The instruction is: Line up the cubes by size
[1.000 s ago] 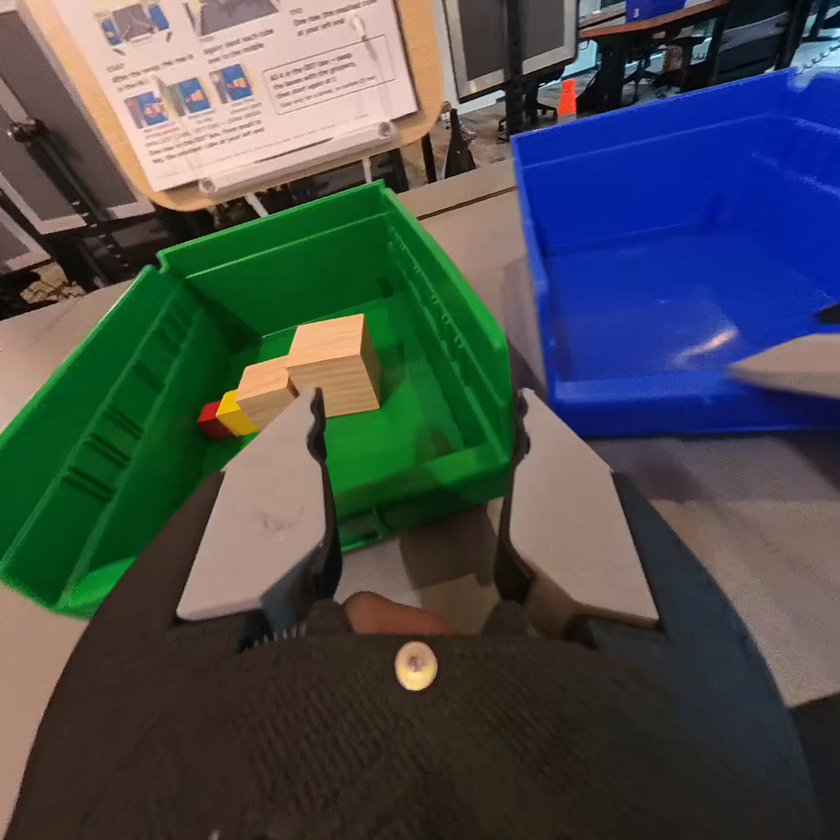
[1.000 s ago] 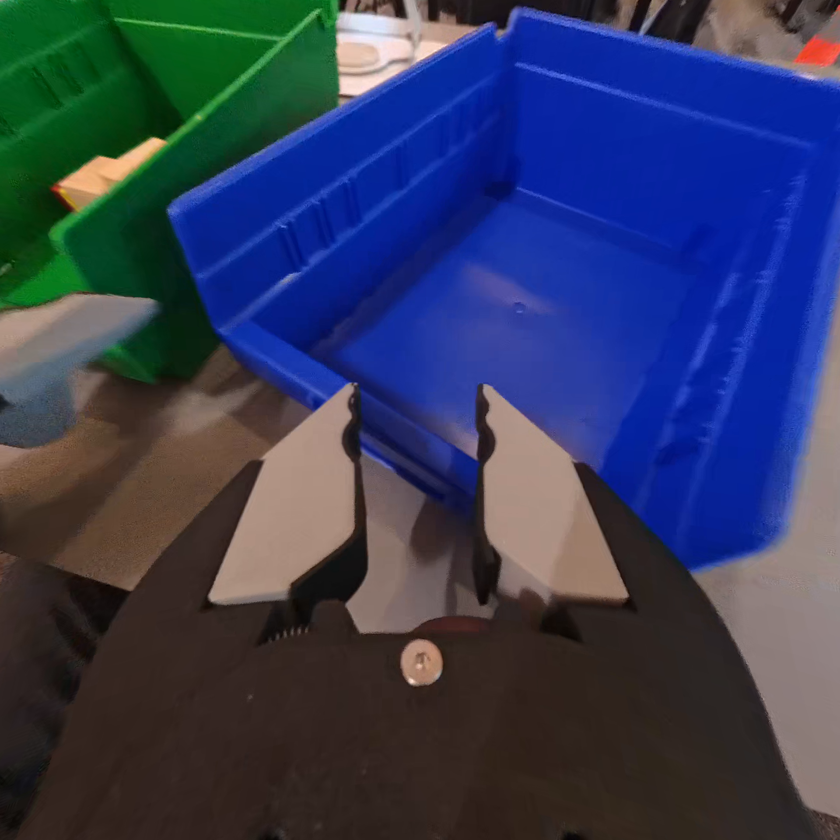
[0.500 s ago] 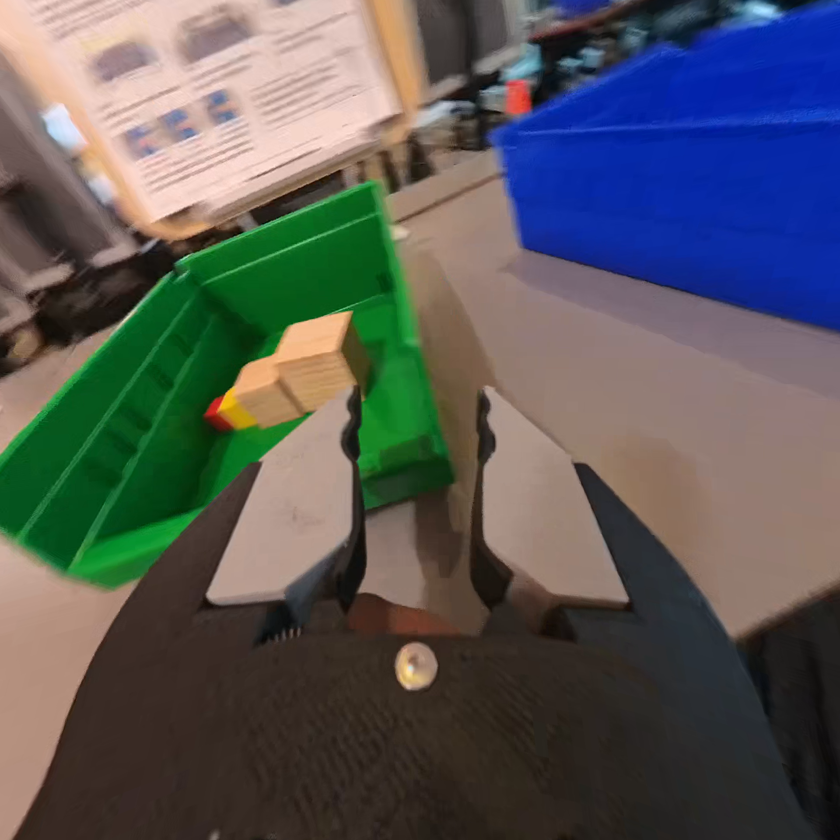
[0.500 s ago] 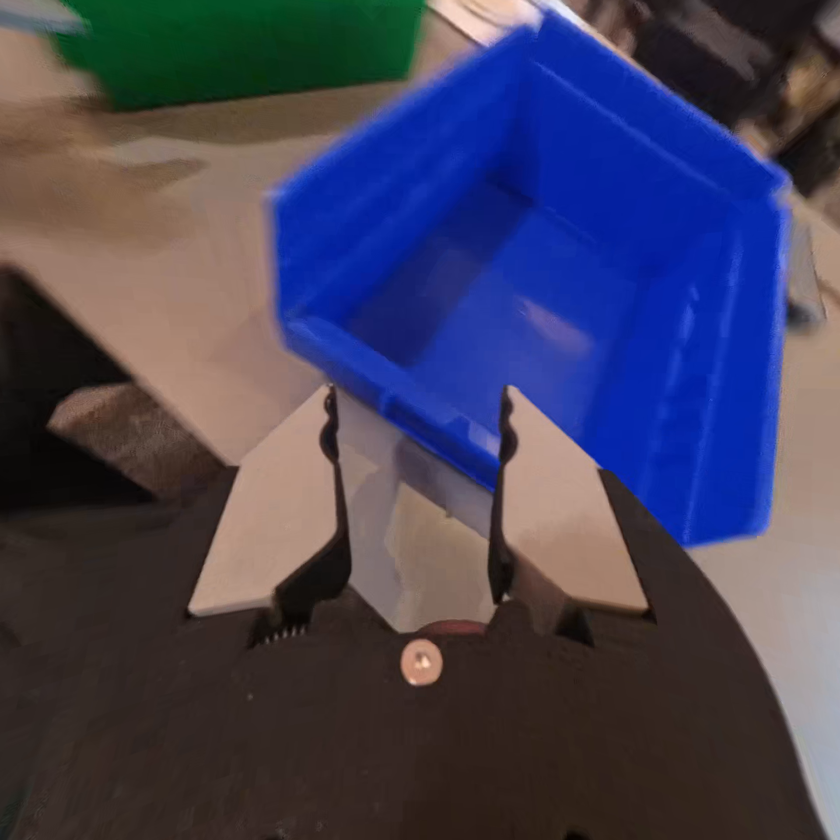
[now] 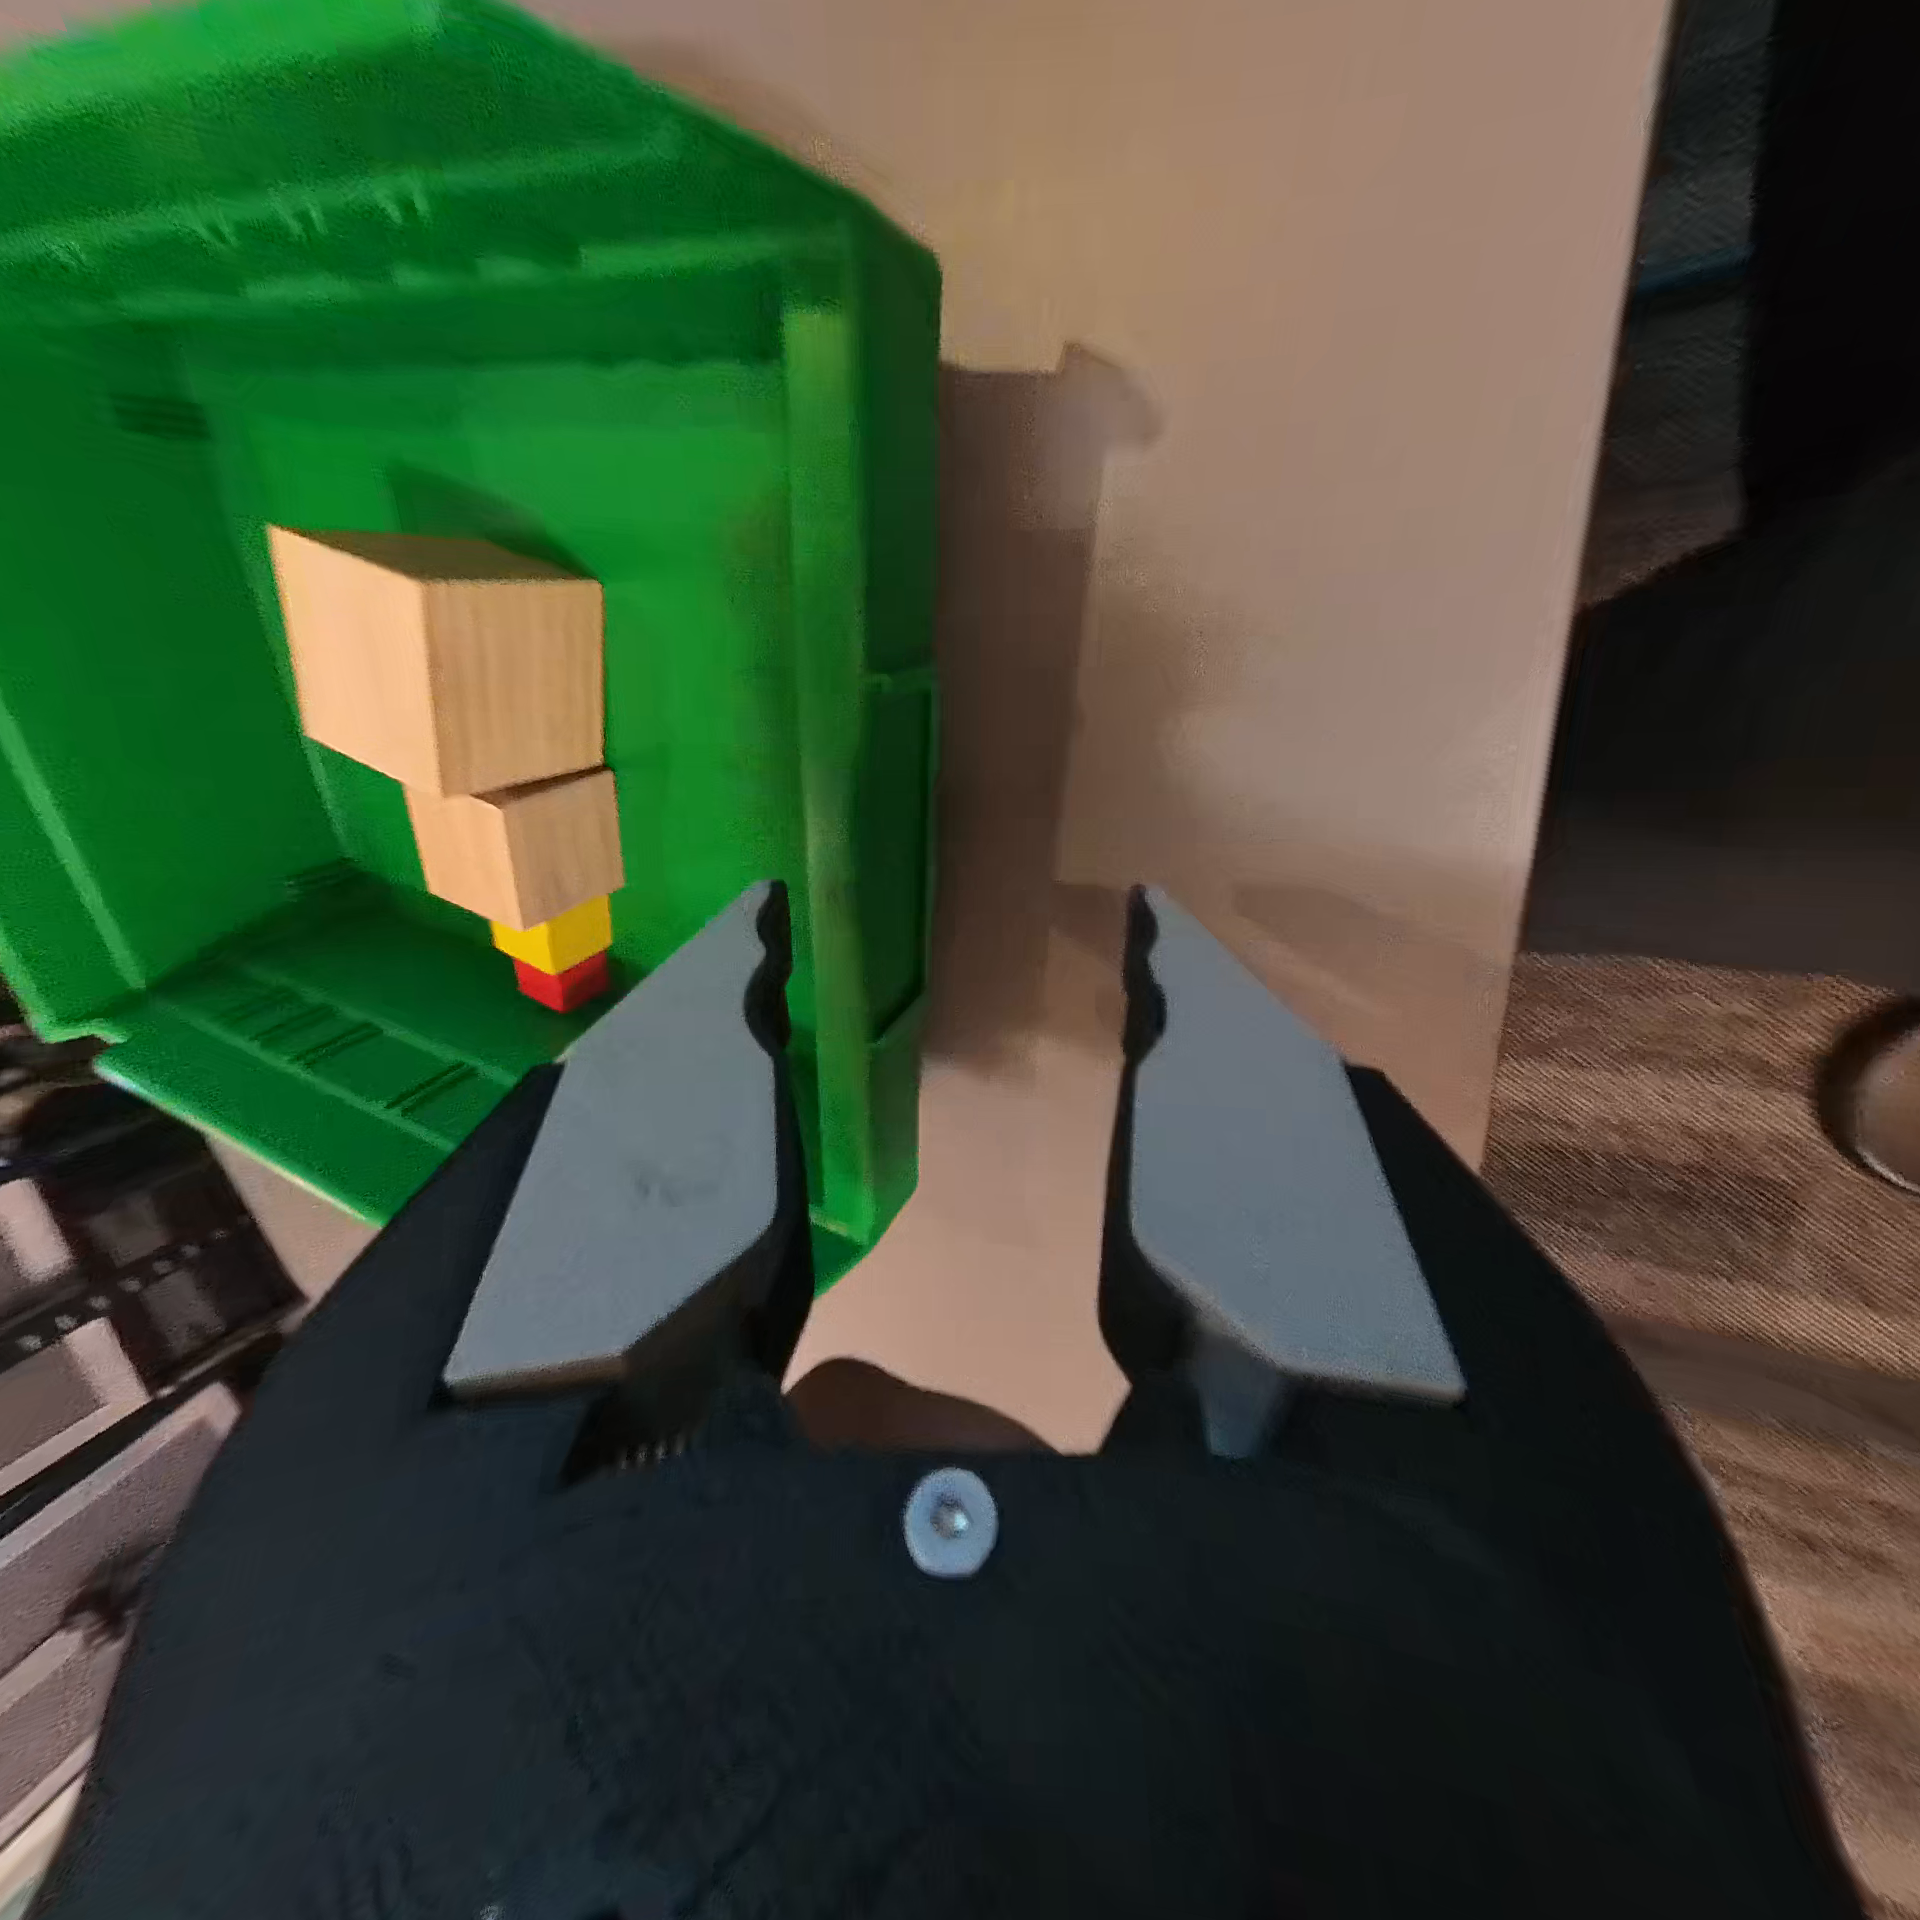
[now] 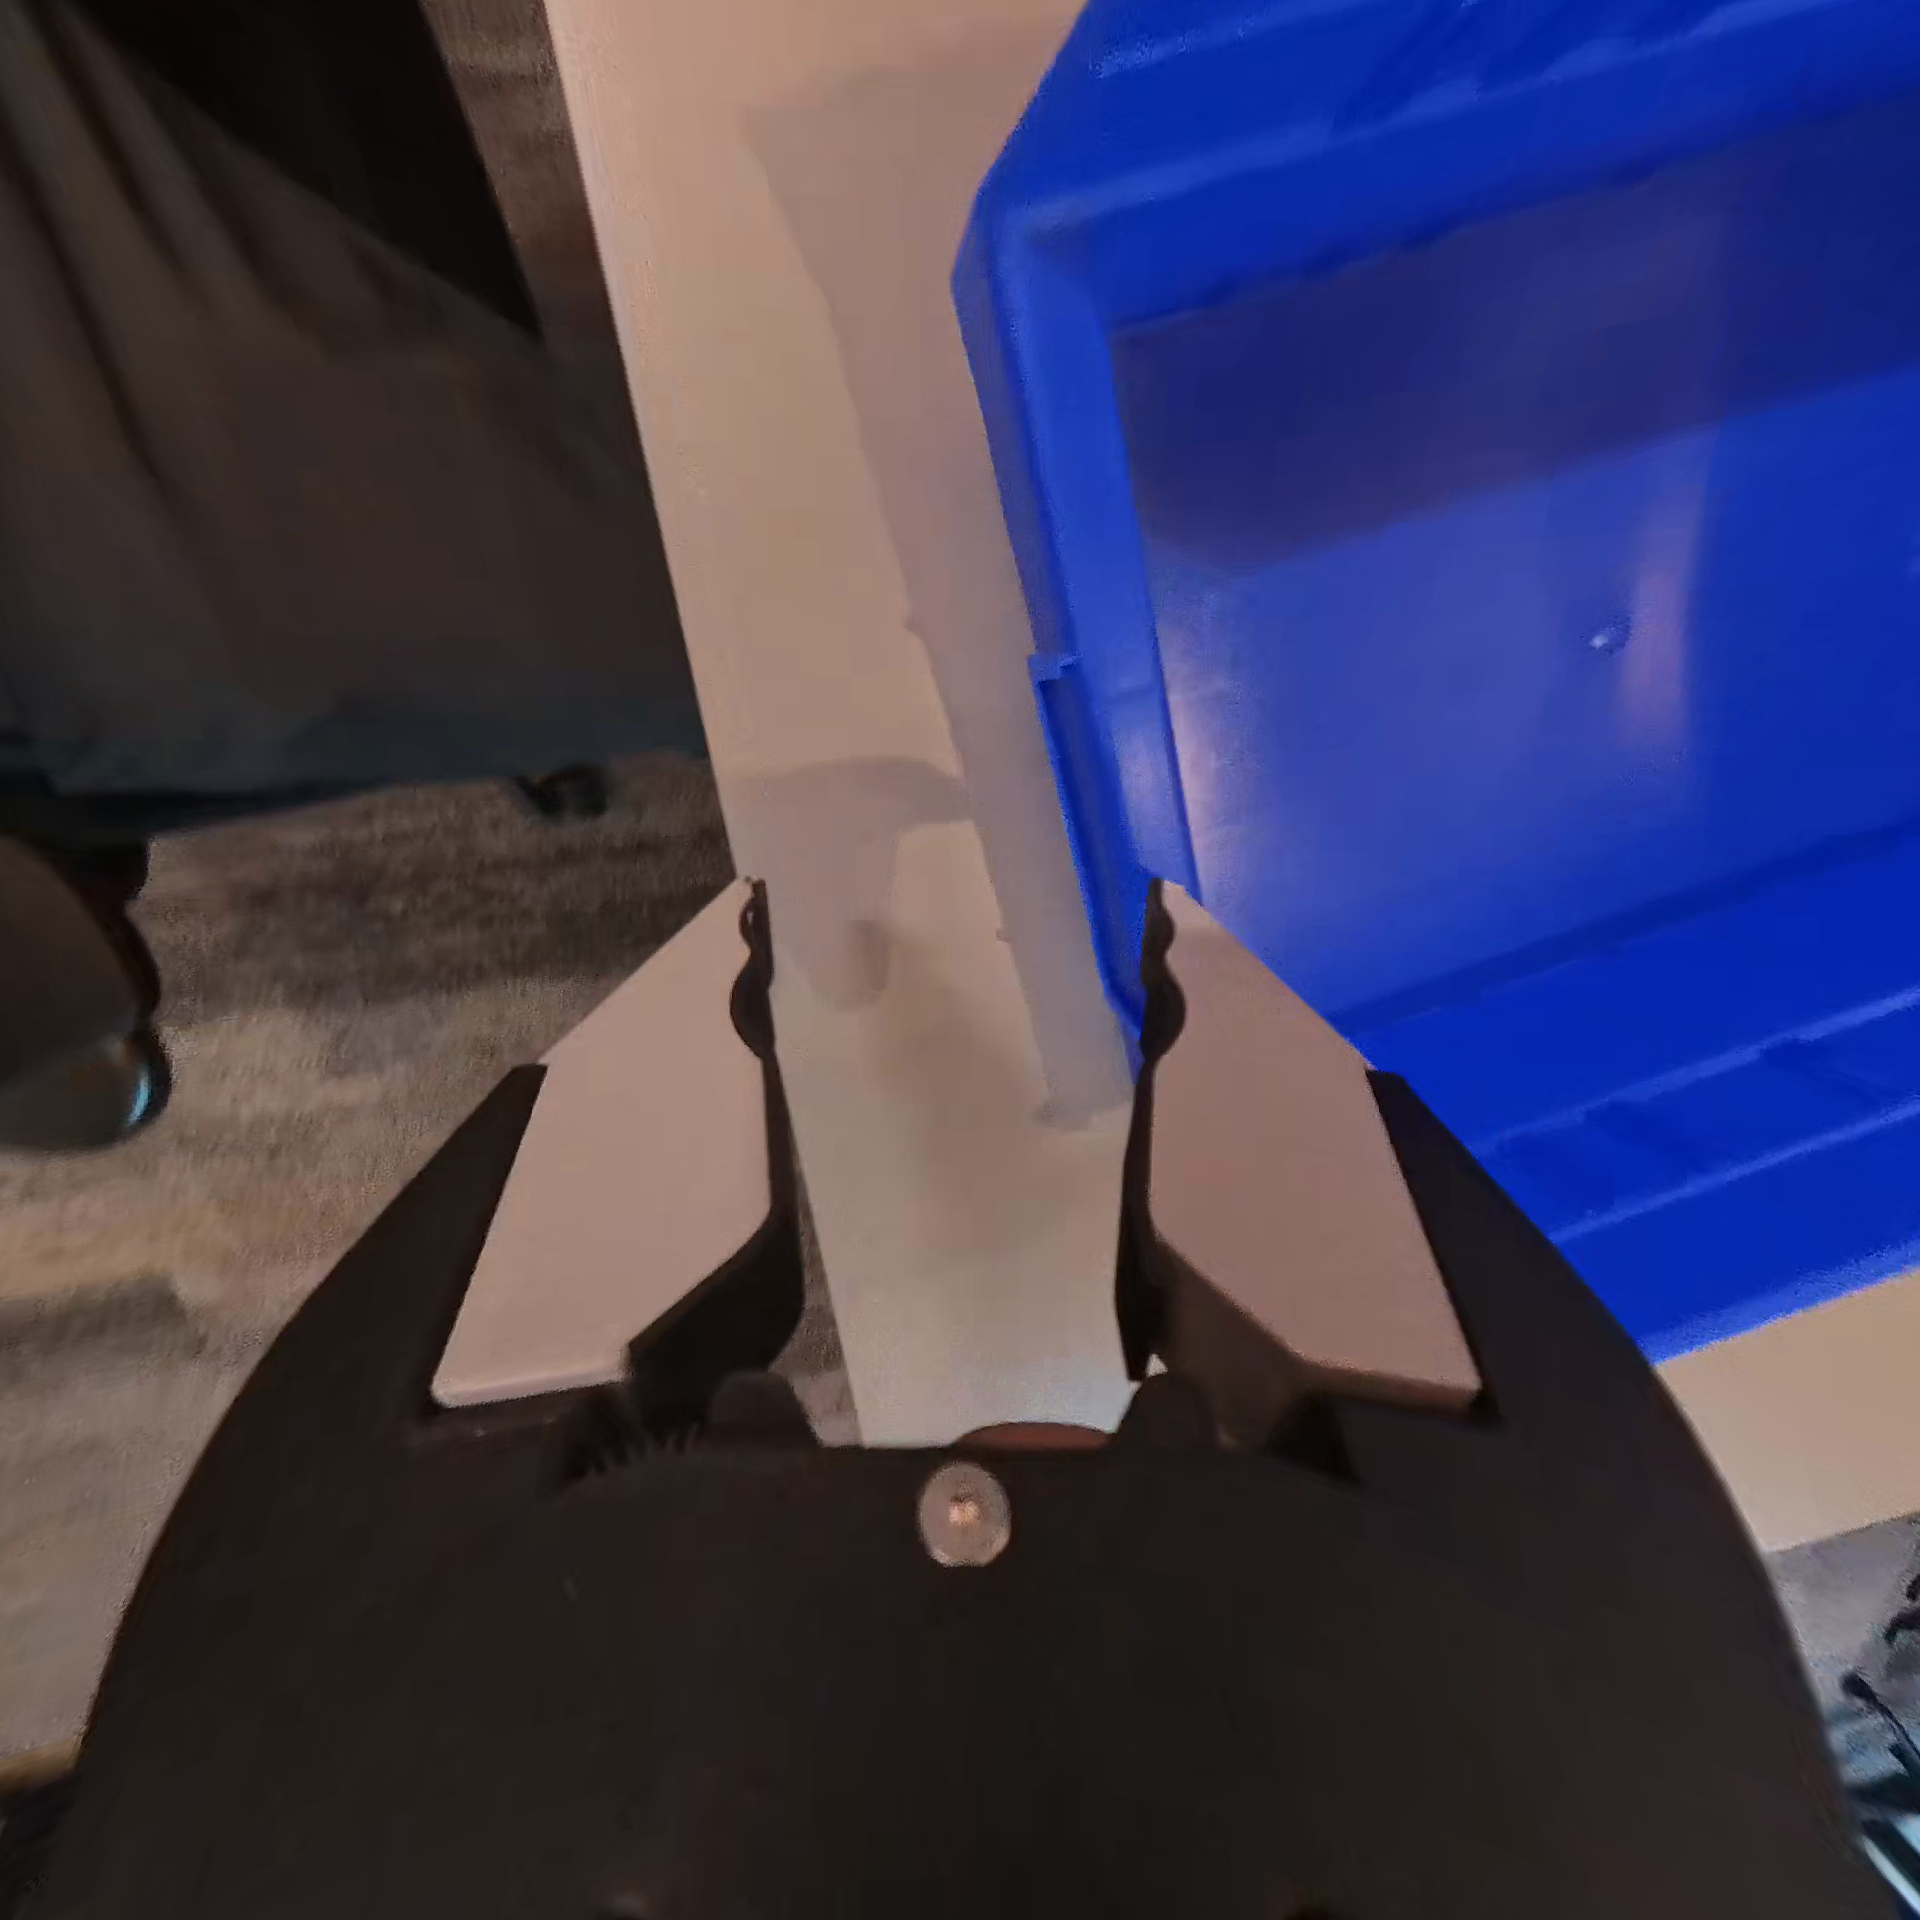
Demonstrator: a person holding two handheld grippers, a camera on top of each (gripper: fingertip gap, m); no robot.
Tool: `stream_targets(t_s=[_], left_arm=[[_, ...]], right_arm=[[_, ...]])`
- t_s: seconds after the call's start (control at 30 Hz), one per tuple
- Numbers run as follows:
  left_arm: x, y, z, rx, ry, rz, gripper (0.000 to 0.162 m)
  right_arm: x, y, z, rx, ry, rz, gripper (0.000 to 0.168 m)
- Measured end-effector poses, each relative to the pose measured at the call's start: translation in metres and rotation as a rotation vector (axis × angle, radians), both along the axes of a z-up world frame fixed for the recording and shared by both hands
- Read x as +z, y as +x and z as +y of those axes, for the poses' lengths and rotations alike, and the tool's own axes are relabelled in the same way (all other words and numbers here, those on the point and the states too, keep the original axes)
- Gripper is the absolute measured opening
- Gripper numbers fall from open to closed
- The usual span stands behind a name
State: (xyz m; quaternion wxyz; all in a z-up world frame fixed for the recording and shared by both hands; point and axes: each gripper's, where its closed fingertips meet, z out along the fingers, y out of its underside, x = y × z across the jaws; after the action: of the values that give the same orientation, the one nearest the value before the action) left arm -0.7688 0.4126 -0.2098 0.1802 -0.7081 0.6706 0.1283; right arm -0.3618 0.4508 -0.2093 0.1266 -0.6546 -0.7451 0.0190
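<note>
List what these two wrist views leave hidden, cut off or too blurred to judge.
- Left wrist view: the green plastic bin is cut off by the left and top edges, and its near corner is hidden behind the left tongs.
- Left wrist view: motion blur hides whether the small red cube touches the small yellow cube.
- Right wrist view: the blue plastic bin runs off the right edge; the right tongs cover its near corner.

green bin [image 5: 436,312] blurred, blue bin [image 6: 1558,208] cut off at edge

Four touching cubes [image 5: 488,769] in green bin [image 5: 831,623], empty tool [image 5: 951,914] beside.
</note>
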Motion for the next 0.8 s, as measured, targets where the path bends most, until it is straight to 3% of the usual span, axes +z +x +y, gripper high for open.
stream_targets(t_s=[0.03,0.13,0.23,0.27,0.37,0.67,0.8], left_arm=[[-0.004,-0.006,0.006,0.01,-0.035,0.026,0.063],[-0.019,-0.024,0.031,-0.001,-0.049,0.165,0.057],[-0.038,-0.035,0.033,-0.012,-0.155,0.243,0.025],[-0.038,-0.037,0.033,0.0,-0.169,0.238,0.023],[-0.038,-0.058,0.022,0.015,-0.164,0.25,0.024],[-0.038,-0.142,-0.045,0.223,-0.175,0.193,0.025],[-0.038,-0.162,-0.044,0.25,-0.166,0.16,0.025]], right_arm=[[-0.002,-0.001,0.005,0.008,-0.007,-0.036,0.076],[-0.006,-0.002,0.015,0.048,-0.041,-0.146,0.064],[-0.006,-0.002,0.032,0.121,-0.008,-0.211,0.029],[-0.006,-0.004,0.037,0.144,0.002,-0.218,0.015],[-0.007,-0.009,0.038,0.139,-0.073,-0.213,0.015],[-0.007,-0.025,0.037,0.139,0.005,-0.173,0.015],[-0.007,-0.036,0.039,0.147,0.005,-0.144,0.015]])
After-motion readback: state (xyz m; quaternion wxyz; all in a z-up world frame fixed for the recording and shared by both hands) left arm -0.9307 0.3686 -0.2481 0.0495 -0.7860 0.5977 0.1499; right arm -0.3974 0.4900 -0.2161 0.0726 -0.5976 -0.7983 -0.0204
